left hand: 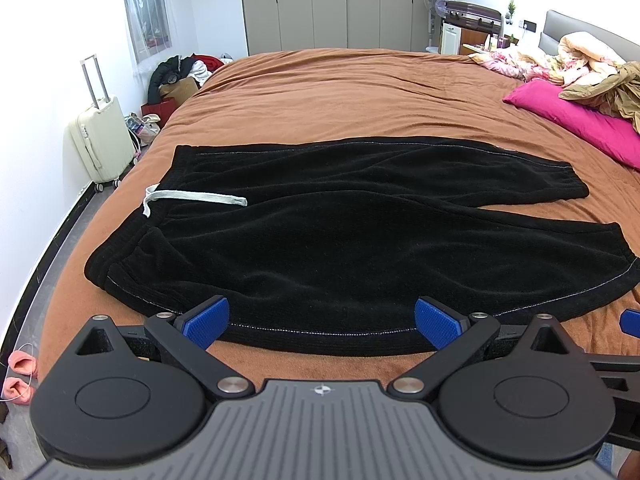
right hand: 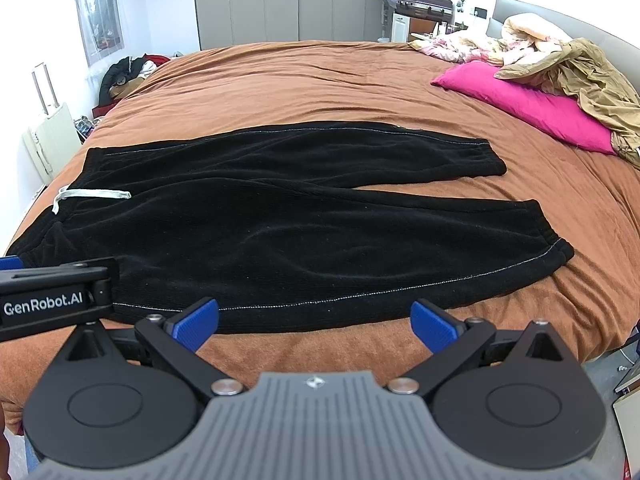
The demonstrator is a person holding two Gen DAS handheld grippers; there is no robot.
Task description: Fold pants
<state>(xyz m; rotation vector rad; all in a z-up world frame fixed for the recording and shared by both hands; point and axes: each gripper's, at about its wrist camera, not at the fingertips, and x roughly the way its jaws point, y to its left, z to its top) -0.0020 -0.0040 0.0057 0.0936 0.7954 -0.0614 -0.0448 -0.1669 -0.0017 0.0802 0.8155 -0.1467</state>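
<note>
Black fleece pants lie spread flat on a brown bedspread, waistband to the left and both legs running right. A white drawstring rests on the waist. My left gripper hovers open over the near hem, its blue pads wide apart with nothing between them. Farther right along the same near edge, my right gripper is open too, with nothing held. The left gripper's body shows at the left of the right wrist view.
A pink pillow, a tan jacket and rumpled bedding sit at the bed's far right. A cream suitcase and a pile of clothes stand by the left wall. Grey wardrobes line the back wall.
</note>
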